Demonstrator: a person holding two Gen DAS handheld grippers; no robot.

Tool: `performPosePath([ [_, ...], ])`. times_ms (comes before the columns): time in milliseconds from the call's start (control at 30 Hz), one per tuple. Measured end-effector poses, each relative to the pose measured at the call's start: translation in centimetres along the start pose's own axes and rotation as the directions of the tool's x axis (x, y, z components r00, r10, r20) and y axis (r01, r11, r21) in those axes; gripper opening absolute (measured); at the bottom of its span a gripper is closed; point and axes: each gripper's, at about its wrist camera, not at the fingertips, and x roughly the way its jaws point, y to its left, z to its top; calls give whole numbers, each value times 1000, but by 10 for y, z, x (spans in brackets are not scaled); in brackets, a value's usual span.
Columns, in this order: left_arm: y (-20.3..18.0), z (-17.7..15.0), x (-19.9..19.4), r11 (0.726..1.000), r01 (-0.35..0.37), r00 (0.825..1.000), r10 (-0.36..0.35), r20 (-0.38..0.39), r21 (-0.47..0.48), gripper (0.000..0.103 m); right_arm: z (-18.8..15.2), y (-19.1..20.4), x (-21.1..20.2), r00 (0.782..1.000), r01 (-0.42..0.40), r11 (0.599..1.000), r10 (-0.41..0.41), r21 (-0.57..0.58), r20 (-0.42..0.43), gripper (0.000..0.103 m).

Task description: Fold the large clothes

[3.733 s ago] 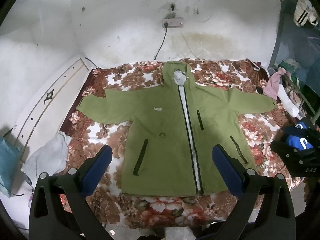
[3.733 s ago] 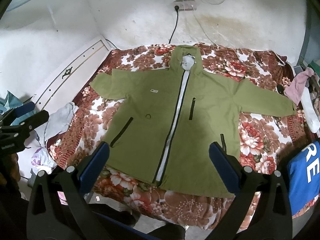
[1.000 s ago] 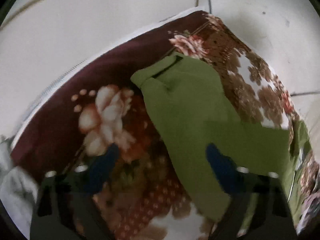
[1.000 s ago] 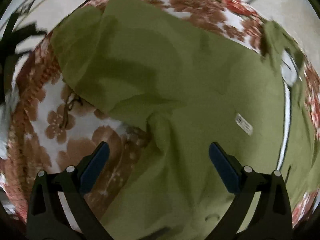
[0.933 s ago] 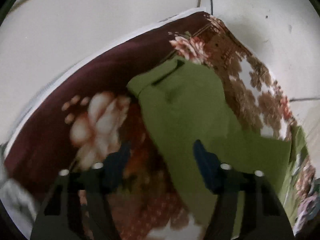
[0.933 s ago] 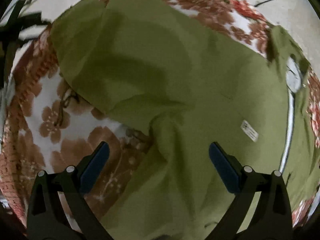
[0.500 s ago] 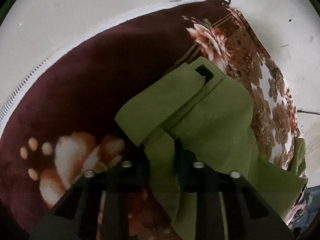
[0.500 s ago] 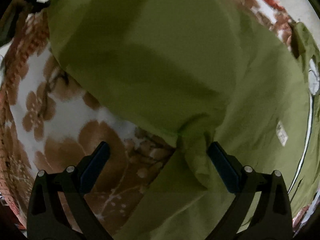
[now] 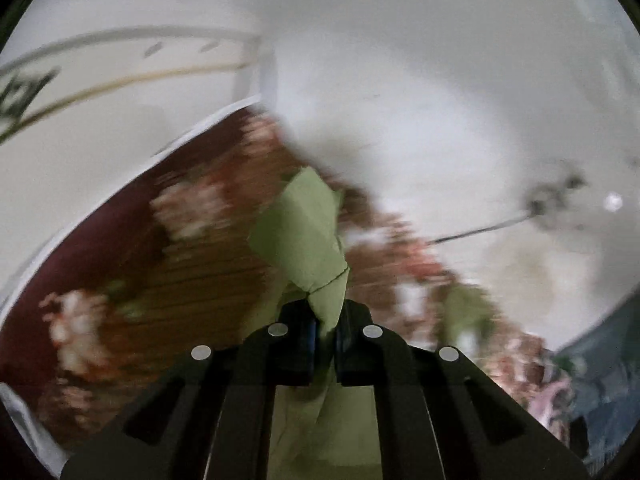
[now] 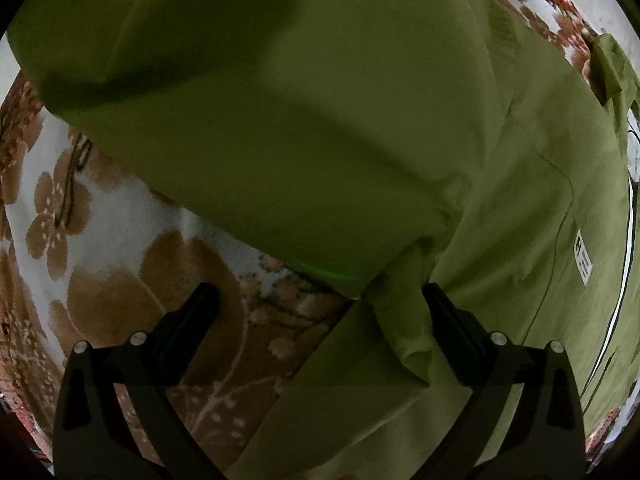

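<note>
The olive green jacket [image 10: 320,120] lies spread on a floral blanket [image 10: 120,240]. In the left wrist view, my left gripper [image 9: 322,320] is shut on the end of the jacket's sleeve [image 9: 300,232]. The sleeve is lifted off the blanket [image 9: 200,272] and sticks up beyond the pads, and the picture is blurred. My right gripper [image 10: 320,292] points straight down and stands open close over the jacket's armpit fold. Its left finger [image 10: 200,304] is over the blanket and its right finger [image 10: 440,308] is over green cloth. Nothing is pinched.
The jacket's white chest label [image 10: 582,256] and its white zip strip [image 10: 624,260] lie to the right. Behind the bed there is a white wall with a dark cord [image 9: 480,232] and a white board [image 9: 100,92] on the left. Loose clothes [image 9: 552,392] lie at the far right.
My left gripper went from open over the sleeve end to shut on it, then rose with the sleeve. My right gripper sank closer to the armpit and stayed open.
</note>
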Motion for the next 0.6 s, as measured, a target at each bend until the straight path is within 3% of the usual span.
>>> performPosePath([
  [167, -127, -12, -5, 980, 173, 983, -179, 47, 98, 5, -14, 4, -2, 999, 3, 1000, -2, -25, 53, 100],
  [267, -195, -38, 12, 960, 265, 963, -267, 16, 90, 5, -23, 4, -5, 997, -1, 999, 5, -45, 82, 100],
  [367, -273, -81, 32, 936, 336, 942, -336, -15, 105, 5, -32, 5, -5, 995, -7, 997, 15, -79, 94, 100],
  [467, -318, -123, 63, 920, 381, 923, -375, -82, 87, 5, -43, 5, -7, 994, -7, 994, 19, -111, 109, 100],
  [600, -381, -191, 112, 895, 445, 884, -434, -174, 27, 5, -59, 10, -10, 990, -27, 988, 48, -150, 134, 100],
])
